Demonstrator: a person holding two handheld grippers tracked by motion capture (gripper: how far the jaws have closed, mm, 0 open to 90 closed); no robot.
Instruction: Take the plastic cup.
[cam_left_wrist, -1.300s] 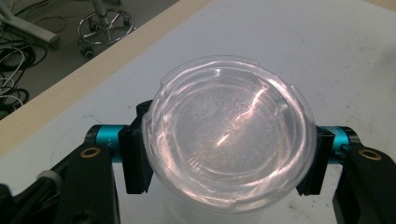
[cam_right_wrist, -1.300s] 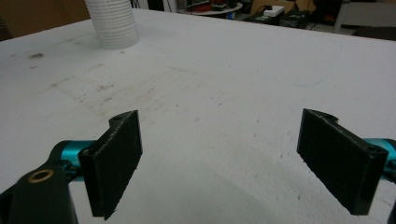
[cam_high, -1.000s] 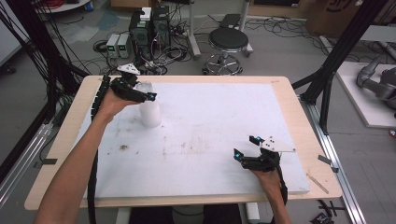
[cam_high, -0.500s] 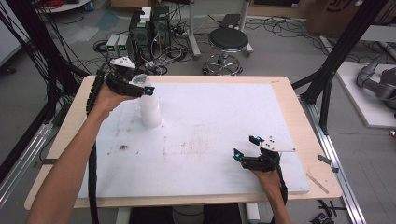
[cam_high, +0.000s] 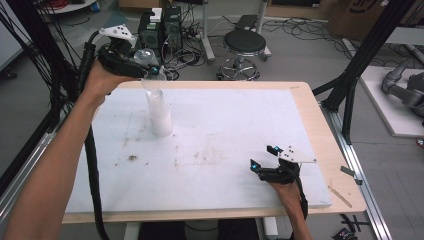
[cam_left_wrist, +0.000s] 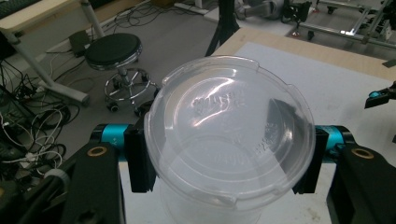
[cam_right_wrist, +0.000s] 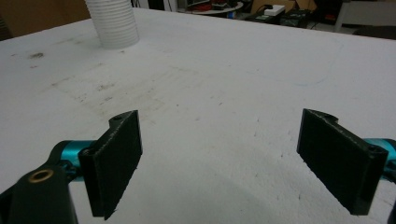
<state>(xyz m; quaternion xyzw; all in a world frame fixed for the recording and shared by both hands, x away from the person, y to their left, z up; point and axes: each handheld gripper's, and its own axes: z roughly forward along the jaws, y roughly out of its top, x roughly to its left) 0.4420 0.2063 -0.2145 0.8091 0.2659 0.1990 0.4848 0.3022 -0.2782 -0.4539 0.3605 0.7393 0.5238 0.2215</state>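
Gripping clear cup (cam_left_wrist: 229, 140), base cropped

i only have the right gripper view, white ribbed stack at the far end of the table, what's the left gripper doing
Observer: The left gripper is shut on a clear plastic cup, one pad on each side of its rim.
Operator: is it off the stack
Observer: In the high view the cup is raised above the stack of cups; I cannot tell whether they are fully apart.
Operator: and where's my gripper
Observer: The right gripper sits low over the near right part of the table, jaws open, nothing between them.
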